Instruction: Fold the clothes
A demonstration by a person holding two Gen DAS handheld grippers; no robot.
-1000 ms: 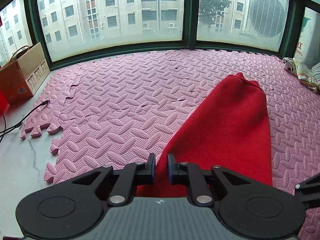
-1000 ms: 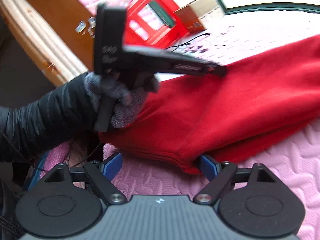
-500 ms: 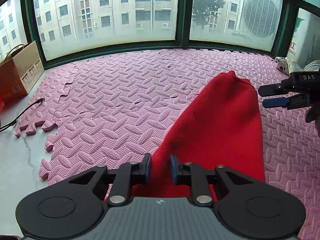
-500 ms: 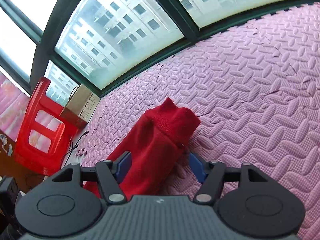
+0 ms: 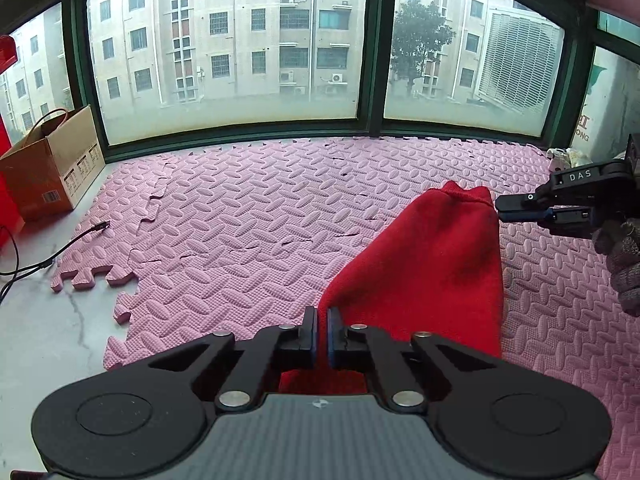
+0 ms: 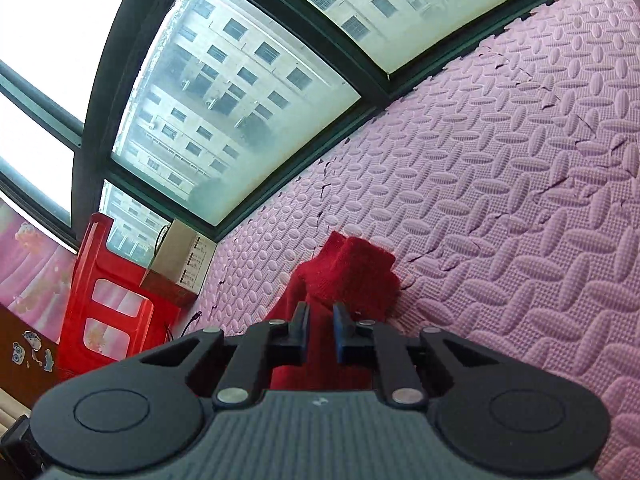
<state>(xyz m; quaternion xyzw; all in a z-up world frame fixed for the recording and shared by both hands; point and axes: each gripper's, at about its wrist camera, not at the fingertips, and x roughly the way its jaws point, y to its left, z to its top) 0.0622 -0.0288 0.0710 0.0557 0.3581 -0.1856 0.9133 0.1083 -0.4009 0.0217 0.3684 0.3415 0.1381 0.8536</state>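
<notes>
A red knitted garment (image 5: 432, 264) lies in a long strip on the pink foam mat (image 5: 248, 216). My left gripper (image 5: 322, 328) is shut on its near end. My right gripper (image 5: 505, 209) shows at the right of the left wrist view, its tips closed on the far edge of the garment. In the right wrist view the garment (image 6: 352, 272) runs between the fingers of the right gripper (image 6: 321, 326), which is shut on it.
A cardboard box (image 5: 48, 164) stands at the left by the window, with a black cable (image 5: 48, 256) on the bare floor. A red plastic stool (image 6: 104, 300) stands by the box. Green window frames (image 5: 372, 52) bound the far side. Small items (image 5: 564, 156) lie at the far right.
The right gripper swung from the near hem to the far end of the garment and closed on it. The left gripper closed tighter on the near end.
</notes>
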